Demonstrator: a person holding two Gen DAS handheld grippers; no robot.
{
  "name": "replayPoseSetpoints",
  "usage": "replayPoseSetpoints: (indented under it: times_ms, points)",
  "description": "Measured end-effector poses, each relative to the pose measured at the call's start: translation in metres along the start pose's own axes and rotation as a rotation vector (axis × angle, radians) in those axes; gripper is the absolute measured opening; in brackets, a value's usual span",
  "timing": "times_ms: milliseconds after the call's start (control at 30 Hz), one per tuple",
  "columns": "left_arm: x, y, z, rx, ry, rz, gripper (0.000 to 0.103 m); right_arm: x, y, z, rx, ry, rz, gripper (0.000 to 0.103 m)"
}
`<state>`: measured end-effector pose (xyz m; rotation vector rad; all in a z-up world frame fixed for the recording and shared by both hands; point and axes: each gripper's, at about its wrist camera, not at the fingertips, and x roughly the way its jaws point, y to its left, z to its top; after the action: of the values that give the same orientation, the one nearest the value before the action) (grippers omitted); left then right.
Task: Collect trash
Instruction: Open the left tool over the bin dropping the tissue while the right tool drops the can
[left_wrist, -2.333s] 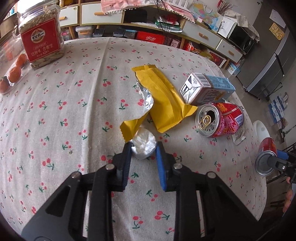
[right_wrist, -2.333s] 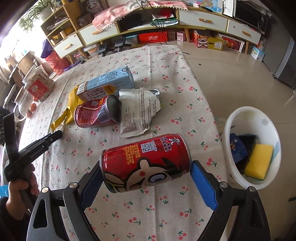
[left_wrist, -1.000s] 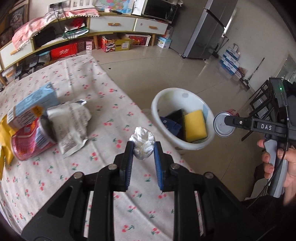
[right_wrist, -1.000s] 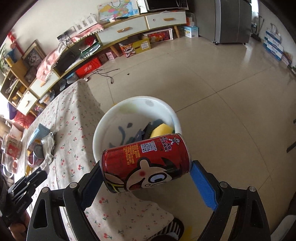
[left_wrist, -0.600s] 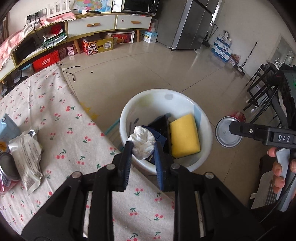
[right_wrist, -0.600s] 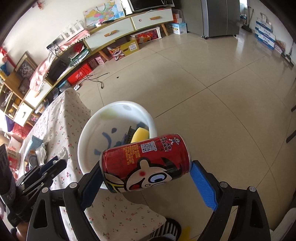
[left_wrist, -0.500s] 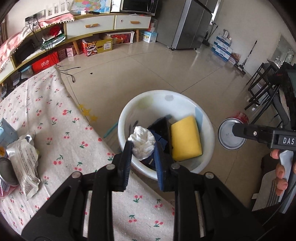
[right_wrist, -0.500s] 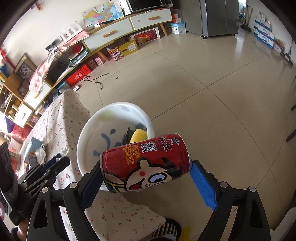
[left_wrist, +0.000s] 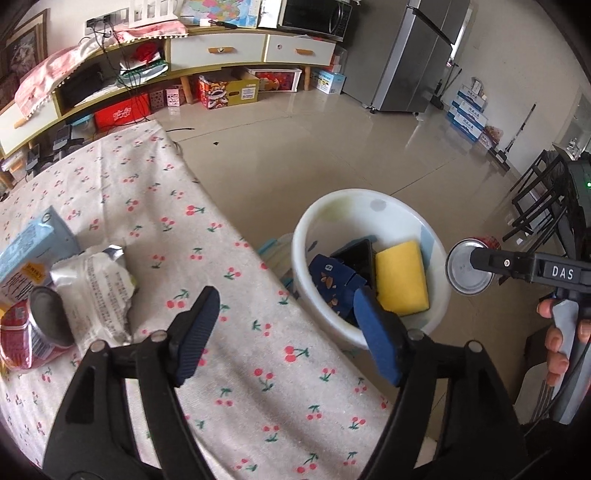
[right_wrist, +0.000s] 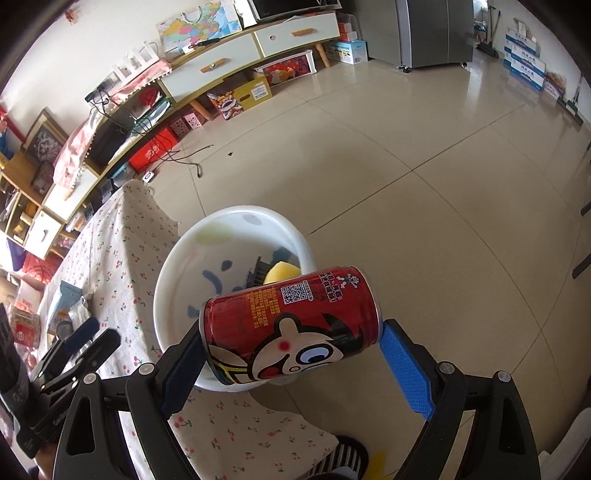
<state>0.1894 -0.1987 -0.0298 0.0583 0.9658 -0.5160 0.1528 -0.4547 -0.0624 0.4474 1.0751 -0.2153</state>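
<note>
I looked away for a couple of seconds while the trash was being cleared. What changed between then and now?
The left gripper carried the crumpled tissue from the table to the white bin; its jaws have just been opening and are empty, the tissue now out of sight. The right gripper brought the red can over too and still holds it.

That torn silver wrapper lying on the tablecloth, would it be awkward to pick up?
Probably floppy: the silver wrapper lies crumpled and torn open, so it should sag and bend when pinched. It looks empty, so likely very light. Its foil surface may be slippery, and one edge sits against the tipped can, which might get nudged.
</note>
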Motion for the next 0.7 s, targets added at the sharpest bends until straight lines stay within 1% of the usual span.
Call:
replayPoseSetpoints:
  times_ms: [100,233,333,400,433,567,700]
  points:
    - [-0.013,0.015,-0.008,-0.01,-0.005,0.03,0.081,0.007,0.012,0.003,-0.011,0.015,0.003,0.092]
    - [-0.03,0.035,-0.021,-0.03,-0.001,0.053,0.082,0.017,0.03,0.005,-0.024,0.038,0.01,0.093]
    - [-0.042,0.049,-0.029,-0.04,0.0,0.064,0.082,0.023,0.04,0.006,-0.016,0.039,0.032,0.093]
    - [-0.049,0.057,-0.034,-0.05,0.0,0.074,0.083,0.023,0.044,0.006,-0.007,0.038,0.048,0.097]
    - [-0.053,0.061,-0.037,-0.055,0.0,0.079,0.083,0.022,0.046,0.006,-0.008,0.033,0.052,0.098]
    - [-0.066,0.079,-0.045,-0.074,-0.001,0.096,0.083,0.017,0.057,0.006,-0.04,0.022,0.038,0.098]
    - [-0.077,0.095,-0.054,-0.092,0.002,0.118,0.085,0.012,0.067,0.002,-0.068,0.029,0.03,0.098]
